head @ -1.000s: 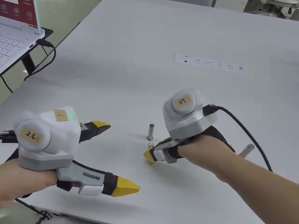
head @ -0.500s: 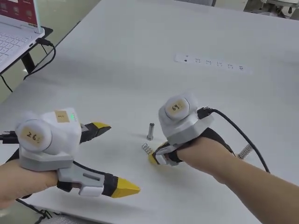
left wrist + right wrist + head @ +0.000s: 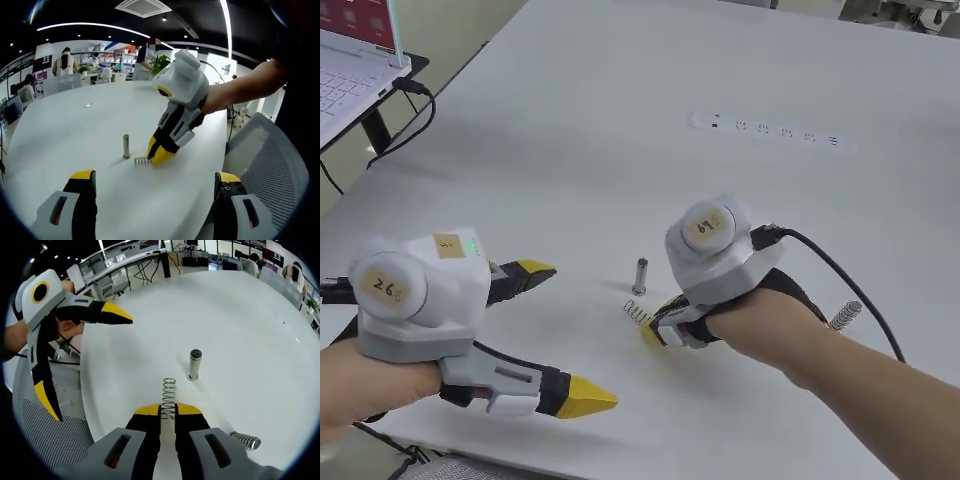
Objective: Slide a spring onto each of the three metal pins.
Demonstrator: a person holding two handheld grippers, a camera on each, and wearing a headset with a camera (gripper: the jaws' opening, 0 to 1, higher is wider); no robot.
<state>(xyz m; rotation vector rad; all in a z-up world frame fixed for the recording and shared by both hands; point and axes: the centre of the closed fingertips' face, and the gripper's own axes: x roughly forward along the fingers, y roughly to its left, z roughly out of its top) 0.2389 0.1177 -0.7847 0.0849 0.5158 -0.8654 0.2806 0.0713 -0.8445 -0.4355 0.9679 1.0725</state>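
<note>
Gripping one end of a small coil spring [image 3: 169, 392] — right hand-held gripper [image 3: 168, 410], jaws clenched on it, yellow tips low over the white desk [image 3: 570, 120].
- Spring: sticks out past the tips, about level with the desk surface; free end near the foot of the metal pin [image 3: 640, 275] but apart from it.
- Metal pin: one, upright on the desk, bare, just beyond the right hand-held gripper.
- Left hand-held gripper [image 3: 565, 335]: jaws spread wide, nothing between them — held above the near part of the desk, to the left of the pin and well apart from it.
- Second spring [image 3: 846, 315]: lying on its side on the desk, on the far side of the right forearm; shiny round end; whether a pin sits inside cannot be told.
- Black cable [image 3: 840, 280]: runs from the right hand-held gripper across the forearm.
- Power strip [image 3: 765, 133]: white, farther back on the desk.
- Laptop [image 3: 350, 60]: open, off the desk's left side.
</note>
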